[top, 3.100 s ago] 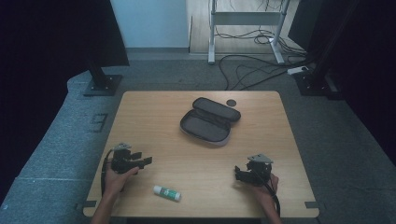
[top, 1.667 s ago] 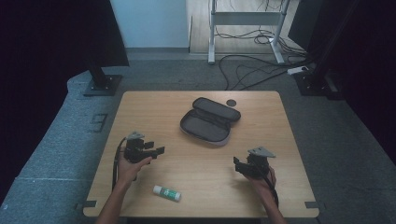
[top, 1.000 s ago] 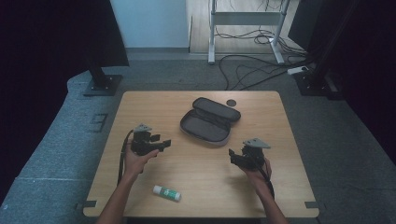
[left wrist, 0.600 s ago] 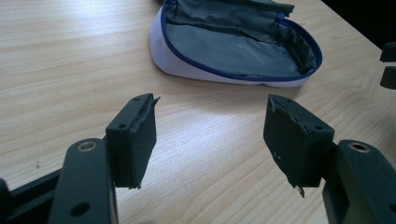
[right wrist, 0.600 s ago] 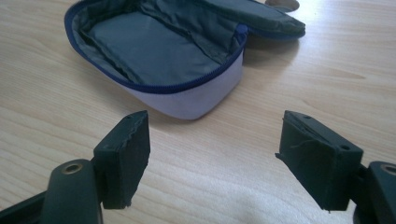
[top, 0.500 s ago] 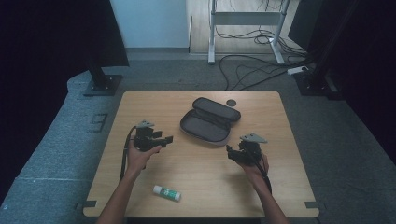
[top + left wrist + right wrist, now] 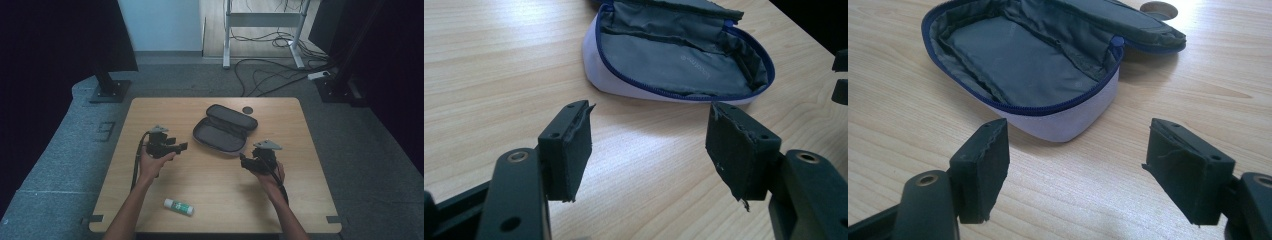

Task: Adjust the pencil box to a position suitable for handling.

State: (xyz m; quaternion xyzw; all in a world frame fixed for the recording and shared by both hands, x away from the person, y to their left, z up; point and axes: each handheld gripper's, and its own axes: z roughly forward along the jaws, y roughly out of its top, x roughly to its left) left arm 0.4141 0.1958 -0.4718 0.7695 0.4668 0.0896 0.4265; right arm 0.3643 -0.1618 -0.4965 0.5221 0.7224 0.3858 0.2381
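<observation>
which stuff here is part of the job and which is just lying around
In the job:
- open pencil case, lid flipped back
- left claw and right claw, both open, aimed at it

Lying about:
- glue stick near the table's front edge
- round dark hole behind the case

- High view is dim, its corners falling to black; the table (image 7: pixel 215 185) is evenly, softly lit.
- Gripper views are brighter, with pale glare on the wood below the case (image 7: pixel 674 60).
- Near jaws look slightly soft.

A wooden bench (image 7: pixel 300 200) stood on grey carpet (image 7: pixel 365 165); beyond the jaws, cables (image 7: pixel 270 75) trailed beneath a white metal frame (image 7: pixel 260 20).
</observation>
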